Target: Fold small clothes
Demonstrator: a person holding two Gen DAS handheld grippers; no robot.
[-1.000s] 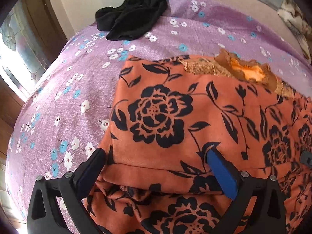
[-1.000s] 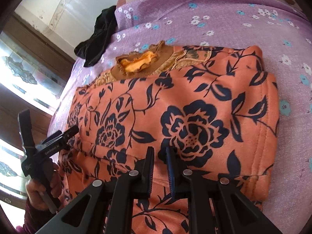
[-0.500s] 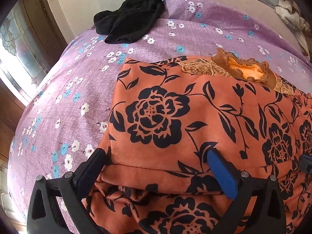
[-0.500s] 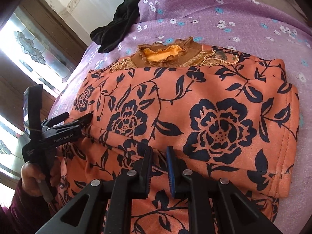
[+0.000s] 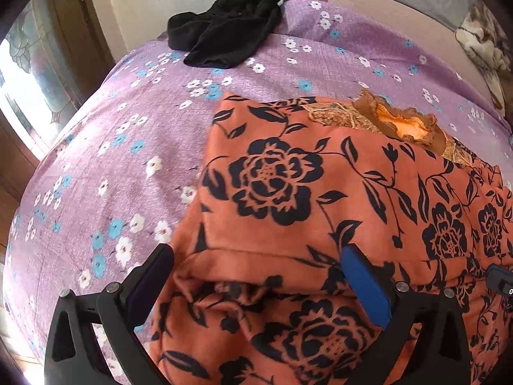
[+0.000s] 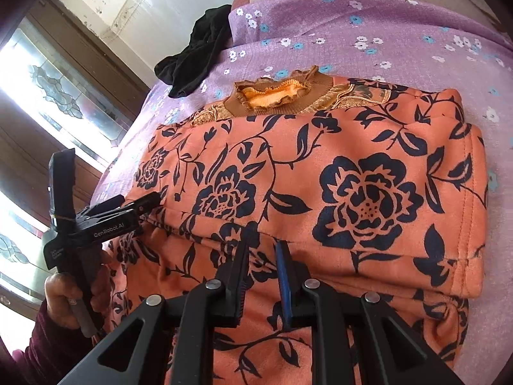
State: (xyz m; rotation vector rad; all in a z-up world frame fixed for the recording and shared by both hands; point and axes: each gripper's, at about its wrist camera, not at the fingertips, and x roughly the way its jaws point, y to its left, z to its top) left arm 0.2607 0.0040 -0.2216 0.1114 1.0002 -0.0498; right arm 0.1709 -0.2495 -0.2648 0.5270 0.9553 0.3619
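An orange top with black flowers (image 5: 320,199) lies on the purple flowered bedspread (image 5: 128,134), collar (image 5: 400,122) at the far side, both sleeves folded in. My left gripper (image 5: 256,260) is open, its fingers straddling the folded sleeve edge near the top's left side. It also shows in the right wrist view (image 6: 141,205) at the garment's left edge. My right gripper (image 6: 263,250) is nearly shut, a narrow gap between the fingers, tips at the fold line of the top (image 6: 352,192). Whether it pinches cloth is unclear.
A crumpled black garment (image 5: 227,35) lies at the far left corner of the bed, also seen in the right wrist view (image 6: 195,57). A stained-glass window (image 6: 57,96) and wooden frame stand left. A patterned blanket (image 5: 484,45) lies far right.
Both views have shifted slightly back and up; the top sits a little lower in frame. Gripper openings look unchanged.
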